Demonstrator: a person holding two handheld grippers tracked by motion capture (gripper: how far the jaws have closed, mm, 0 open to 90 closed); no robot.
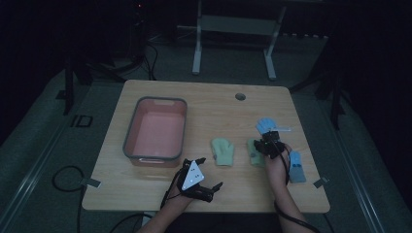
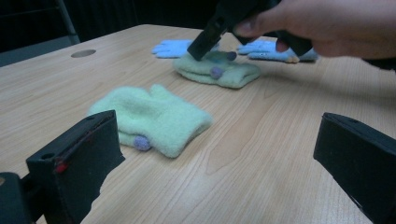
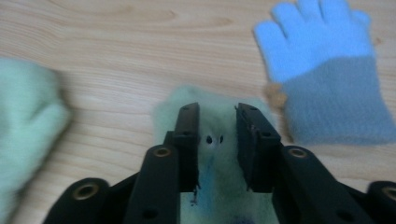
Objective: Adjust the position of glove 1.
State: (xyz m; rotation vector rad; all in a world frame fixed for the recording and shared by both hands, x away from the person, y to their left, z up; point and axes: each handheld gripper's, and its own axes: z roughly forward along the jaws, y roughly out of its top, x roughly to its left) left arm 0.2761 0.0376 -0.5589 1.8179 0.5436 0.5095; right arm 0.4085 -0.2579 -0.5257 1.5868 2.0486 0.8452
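Over on the left of the wooden bench (image 1: 145, 189) sits a pink tub (image 1: 156, 130) with a grey rim, lying ahead and to the left of the left hand-held gripper (image 1: 206, 172). That left hand-held gripper rests low near the front edge, its jaws spread wide and released, nothing between them. In the left gripper view its two black jaws stand far apart at the bottom corners, and just ahead of them lies the near green mitten (image 2: 152, 119), flat on the bench, a small purple dot showing at its edge.

Moving right, the same near green mitten (image 1: 223, 151) lies between the two hand-held grippers in the high view. Next comes the second green mitten (image 1: 254, 152), and the right hand-held gripper (image 1: 268, 142) is down on it. The right gripper view shows the jaws drawn close together over the pale green fabric (image 3: 215, 135), a narrow gap between them with the mitten in it; whether they have truly clamped the cloth, I cannot tell. The left gripper view shows one black jaw tip touching the top of that far mitten (image 2: 217, 70).

Further right, a blue glove (image 1: 265, 125) lies just beyond the right hand-held gripper, fingers pointing away. Another blue glove (image 1: 297, 166) lies to the right of the person's right hand (image 1: 276, 162), near the bench's right edge.
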